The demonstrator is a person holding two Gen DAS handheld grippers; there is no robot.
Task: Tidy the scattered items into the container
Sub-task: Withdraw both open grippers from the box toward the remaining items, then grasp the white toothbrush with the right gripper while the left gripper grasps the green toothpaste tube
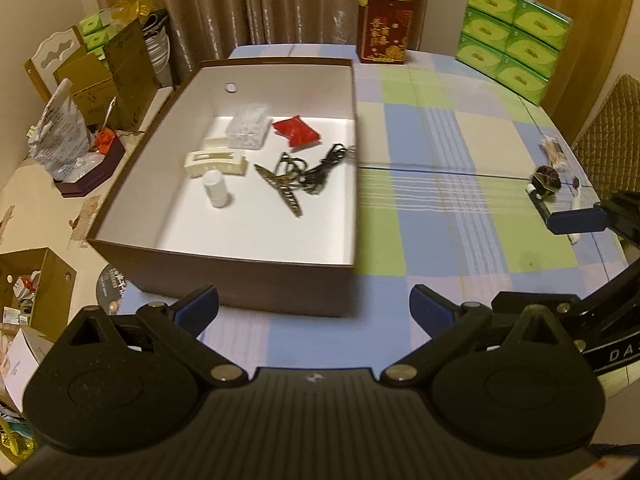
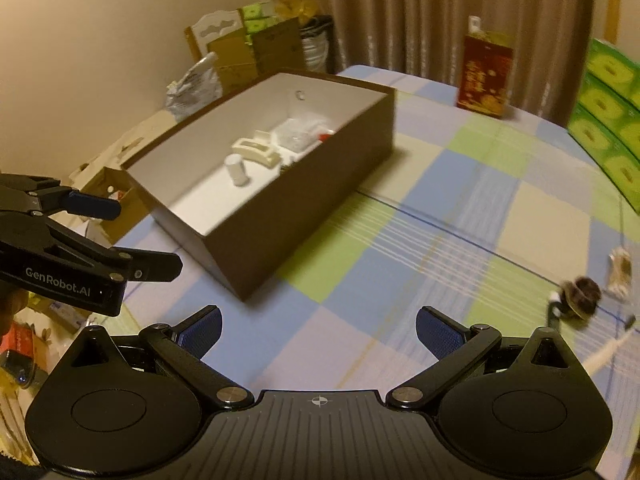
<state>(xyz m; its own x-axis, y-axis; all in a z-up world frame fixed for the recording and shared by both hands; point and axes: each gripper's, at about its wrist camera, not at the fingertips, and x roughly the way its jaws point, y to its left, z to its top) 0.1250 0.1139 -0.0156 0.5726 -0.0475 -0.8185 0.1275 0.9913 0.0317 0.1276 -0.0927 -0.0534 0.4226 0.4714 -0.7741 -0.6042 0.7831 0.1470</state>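
Note:
A brown box with a white inside [image 1: 256, 272] [image 2: 348, 152] stands on the checked tablecloth. In it lie a cream hair claw [image 1: 214, 162], a white bottle [image 1: 216, 189], a clear plastic case [image 1: 248, 128], a red packet [image 1: 297, 130], a bronze clip [image 1: 280, 188] and a black cord [image 1: 326, 164]. On the cloth at the right lie a dark scrunchie [image 1: 545, 181] [image 2: 582, 294], a small packet [image 1: 554, 152] [image 2: 619, 272] and a white stick [image 2: 606, 354]. My left gripper [image 1: 314, 308] is open and empty before the box. My right gripper [image 2: 318, 330] is open and empty above the cloth.
A red carton [image 1: 385, 26] and stacked green tissue boxes [image 1: 516, 38] stand at the table's far side. Cardboard boxes, bags and a chair [image 1: 52, 56] crowd the left. A padded chair back [image 1: 608, 120] is at the right edge.

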